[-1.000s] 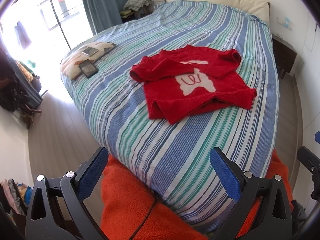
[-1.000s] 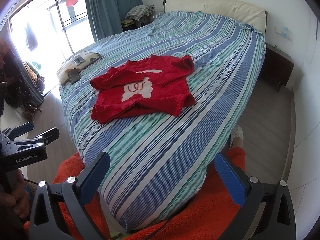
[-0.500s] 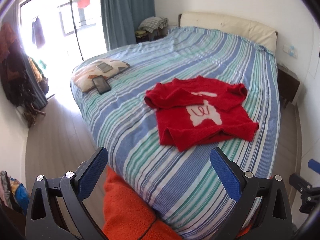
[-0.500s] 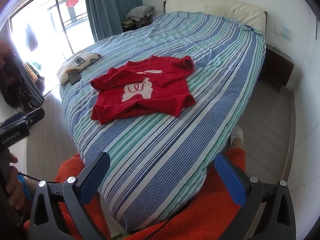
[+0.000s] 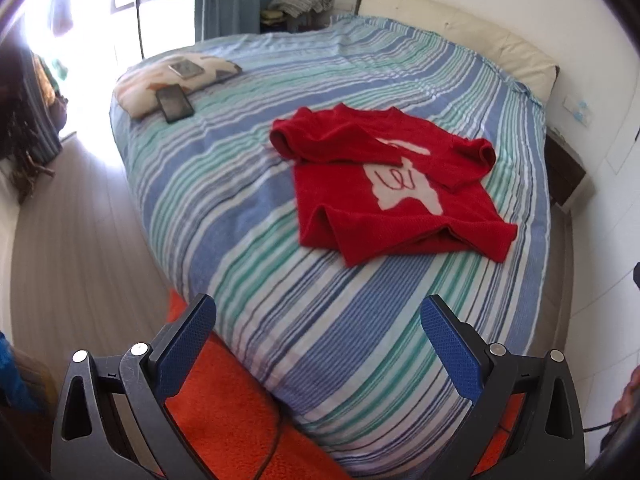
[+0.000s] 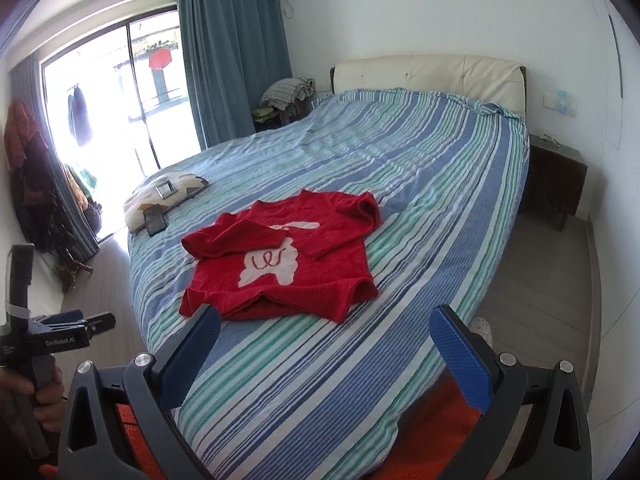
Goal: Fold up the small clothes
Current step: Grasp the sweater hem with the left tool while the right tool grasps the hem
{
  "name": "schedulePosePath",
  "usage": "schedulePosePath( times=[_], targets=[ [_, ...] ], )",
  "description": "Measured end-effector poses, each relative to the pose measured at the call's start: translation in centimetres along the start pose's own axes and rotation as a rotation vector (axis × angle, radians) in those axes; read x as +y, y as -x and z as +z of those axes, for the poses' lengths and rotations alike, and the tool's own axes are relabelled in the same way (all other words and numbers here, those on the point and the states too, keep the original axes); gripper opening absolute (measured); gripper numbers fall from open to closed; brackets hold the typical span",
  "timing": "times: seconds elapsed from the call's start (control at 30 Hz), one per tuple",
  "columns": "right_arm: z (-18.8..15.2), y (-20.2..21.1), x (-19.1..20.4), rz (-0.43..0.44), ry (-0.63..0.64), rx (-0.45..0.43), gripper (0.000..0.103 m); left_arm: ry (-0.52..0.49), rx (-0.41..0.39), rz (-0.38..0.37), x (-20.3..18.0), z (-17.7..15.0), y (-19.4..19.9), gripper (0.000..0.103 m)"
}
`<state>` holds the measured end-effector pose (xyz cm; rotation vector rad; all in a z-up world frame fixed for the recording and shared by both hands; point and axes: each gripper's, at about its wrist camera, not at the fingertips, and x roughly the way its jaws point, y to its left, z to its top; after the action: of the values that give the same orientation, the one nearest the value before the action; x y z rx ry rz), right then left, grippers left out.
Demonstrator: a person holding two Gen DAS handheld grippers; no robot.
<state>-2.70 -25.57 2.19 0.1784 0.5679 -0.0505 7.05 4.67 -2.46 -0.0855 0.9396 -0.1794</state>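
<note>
Both views have tilted up – red sweater (image 6: pixel 280 264) unmoved.
Left gripper (image 5: pixel 318 336) and right gripper (image 6: pixel 324 338) spread, empty; handle reads "GenRobot.AI".

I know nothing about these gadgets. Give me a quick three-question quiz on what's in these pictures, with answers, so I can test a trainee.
1. True or false: the red sweater lies flat and neatly folded on the striped bed.
2. Multiple choice: what rests on the small pillow near the bed's corner? A) a mug B) a dark phone C) a shoe
3. Fill in: the left gripper and right gripper both have their blue fingers ____ and hold nothing.

Key
1. False: it is rumpled, with both sleeves thrown across the front.
2. B
3. open
</note>
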Motion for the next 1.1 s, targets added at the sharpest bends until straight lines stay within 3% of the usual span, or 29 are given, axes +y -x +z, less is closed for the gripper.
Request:
schedulePosePath(
  times=[0.03,0.1,0.23,0.37,0.5,0.53,0.6,0.63,0.67,0.7,0.8,0.9,0.97,1.1],
  targets=[
    [-0.4,-1.0,-0.5,0.015,-0.001,0.003,0.103,0.038,0.019,-0.032,0.6,-0.1,-1.1,0.102],
    [-1.4,-4.2,-1.7,0.038,-0.028,0.092,0.103,0.089,0.043,-0.086,1.6,0.0,-3.4,0.102],
    [-4.2,-10.3,-3.9,0.144,-0.135,0.205,0.102,0.118,0.044,-0.157,2.5,1.5,-8.3,0.101],
    [-6.0,-16.8,-6.5,0.332,-0.384,0.305,0.083,0.189,0.102,-0.217,2.7,3.3,-13.4,0.100],
    [-5.9,-21.5,-8.3,0.350,-0.574,0.288,0.079,0.183,0.135,-0.226,1.3,4.8,-16.5,0.096],
    [-5.6,-22.5,-8.3,0.358,-0.580,0.288,0.078,0.179,0.147,-0.232,0.9,5.2,-17.2,0.091],
    [-5.0,-24.4,-7.7,0.370,-0.545,0.326,0.063,0.174,0.175,-0.210,0.1,5.7,-18.4,0.072],
    [-4.6,-25.1,-7.4,0.379,-0.525,0.352,0.042,0.165,0.190,-0.209,-0.1,5.9,-18.8,0.028],
    [-4.4,-25.3,-7.1,0.371,-0.504,0.382,0.011,0.164,0.215,-0.217,0.0,6.1,-18.9,0.013],
    [-3.9,-24.9,-6.9,0.353,-0.482,0.399,0.005,0.182,0.214,-0.245,0.3,6.1,-18.3,0.012],
    [-2.8,-21.1,-7.5,0.411,-0.443,0.396,0.005,0.148,0.180,-0.313,1.8,5.7,-14.5,0.011],
    [-2.8,-17.1,-8.6,0.410,-0.394,0.433,0.005,0.110,0.206,-0.353,3.1,4.2,-11.6,0.009],
    [-3.6,-16.1,-9.4,0.384,-0.383,0.483,0.005,0.078,0.255,-0.349,3.2,2.5,-11.3,0.003],
    [-6.6,-17.6,-10.0,0.291,-0.371,0.582,0.005,0.020,0.337,-0.259,3.0,-0.9,-13.6,0.003]
  ],
)
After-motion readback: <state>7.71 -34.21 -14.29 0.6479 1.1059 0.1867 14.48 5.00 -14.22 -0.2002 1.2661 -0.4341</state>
